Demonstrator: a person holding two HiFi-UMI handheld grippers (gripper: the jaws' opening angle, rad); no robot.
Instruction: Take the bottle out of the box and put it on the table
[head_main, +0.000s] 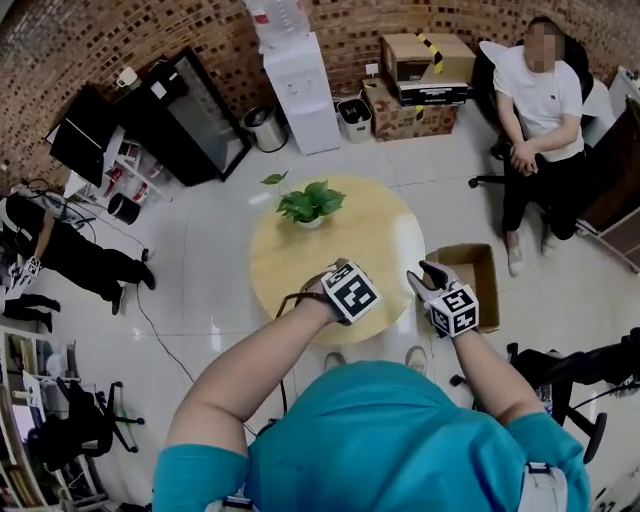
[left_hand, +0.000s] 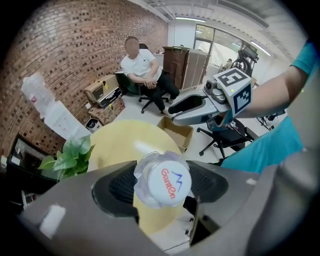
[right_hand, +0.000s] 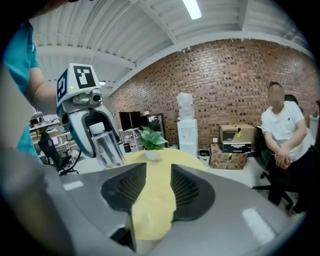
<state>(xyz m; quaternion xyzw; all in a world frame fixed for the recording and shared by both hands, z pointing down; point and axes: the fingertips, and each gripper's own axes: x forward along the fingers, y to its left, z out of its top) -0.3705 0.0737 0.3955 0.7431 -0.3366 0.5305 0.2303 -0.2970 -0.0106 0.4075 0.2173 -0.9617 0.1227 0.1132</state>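
Note:
A clear plastic bottle with a white printed cap hangs upright in my left gripper, whose jaws are shut on its neck and shoulder. In the head view that left gripper is above the near edge of the round yellow table. My right gripper is just to the right of it, between the table and the open cardboard box on the floor. Its jaws stand open with nothing between them, and only the table shows through the gap.
A potted green plant stands on the far side of the table. A seated person is at the back right, near stacked cartons and a water dispenser. A black office chair stands beside the box.

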